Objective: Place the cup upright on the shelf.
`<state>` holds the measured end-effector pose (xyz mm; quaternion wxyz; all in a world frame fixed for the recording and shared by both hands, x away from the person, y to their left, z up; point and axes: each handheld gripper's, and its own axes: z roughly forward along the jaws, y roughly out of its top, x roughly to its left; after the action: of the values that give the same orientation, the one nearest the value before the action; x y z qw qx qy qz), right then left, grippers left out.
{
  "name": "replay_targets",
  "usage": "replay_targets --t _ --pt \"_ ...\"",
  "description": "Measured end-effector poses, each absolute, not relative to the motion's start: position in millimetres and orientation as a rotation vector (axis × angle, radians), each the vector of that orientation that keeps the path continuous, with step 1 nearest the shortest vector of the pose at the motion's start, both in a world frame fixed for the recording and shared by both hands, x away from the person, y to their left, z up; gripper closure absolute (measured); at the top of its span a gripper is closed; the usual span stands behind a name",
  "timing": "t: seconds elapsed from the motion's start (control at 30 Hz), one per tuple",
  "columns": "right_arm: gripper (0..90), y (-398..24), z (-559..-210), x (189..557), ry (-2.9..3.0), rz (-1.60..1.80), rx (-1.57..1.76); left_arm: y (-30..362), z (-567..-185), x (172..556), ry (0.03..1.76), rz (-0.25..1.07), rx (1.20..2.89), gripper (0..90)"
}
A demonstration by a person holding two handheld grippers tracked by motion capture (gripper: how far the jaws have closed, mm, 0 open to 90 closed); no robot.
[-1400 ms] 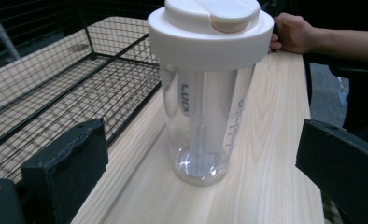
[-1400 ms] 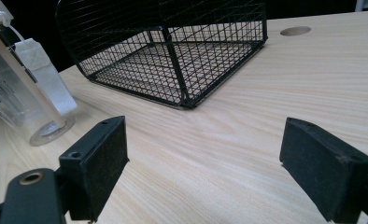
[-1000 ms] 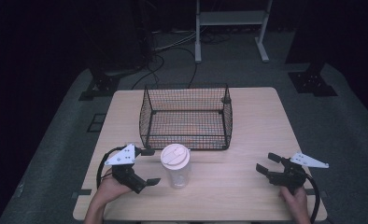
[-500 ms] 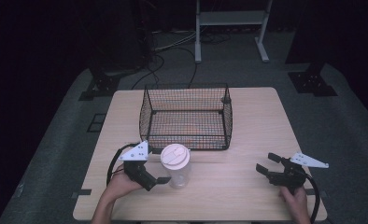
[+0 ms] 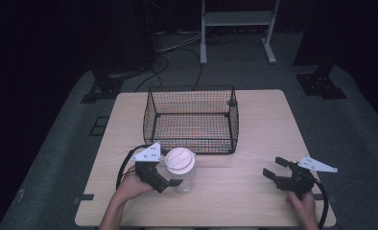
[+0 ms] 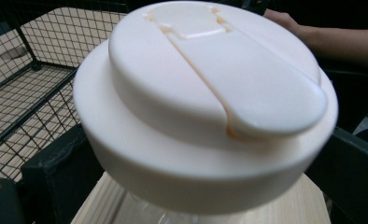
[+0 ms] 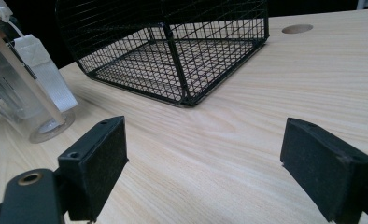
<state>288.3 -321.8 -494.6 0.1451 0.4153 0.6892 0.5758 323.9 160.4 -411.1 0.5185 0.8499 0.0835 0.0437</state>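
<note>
Nearest, on the pale tabletop (image 5: 254,191), the left gripper (image 5: 170,177) has its fingers apart on either side of a clear cup (image 5: 181,172) with a white lid (image 6: 205,98). Well to the right, the right gripper (image 5: 272,168) rests with fingers spread wide. Just behind the cup sits a black wire basket (image 5: 192,120).

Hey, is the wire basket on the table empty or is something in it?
Empty: the wire basket's mesh floor is bare in the high view.
</note>
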Motion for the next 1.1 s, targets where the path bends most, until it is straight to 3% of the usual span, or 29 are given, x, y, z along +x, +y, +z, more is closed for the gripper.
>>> replay_targets --t 0.33,0.67,1.1 --pt "13.7 -321.3 -494.4 288.0 1.989 1.659 1.194 152.8 -414.2 328.4 0.203 0.082 2.067 1.7" --pt "13.7 -321.1 -494.5 287.9 1.994 1.656 1.193 151.7 -416.0 329.4 0.175 0.086 2.083 12.9" --pt "13.7 -321.1 -494.5 288.1 1.993 1.655 1.193 152.0 -415.3 328.6 0.165 0.109 2.088 15.3"
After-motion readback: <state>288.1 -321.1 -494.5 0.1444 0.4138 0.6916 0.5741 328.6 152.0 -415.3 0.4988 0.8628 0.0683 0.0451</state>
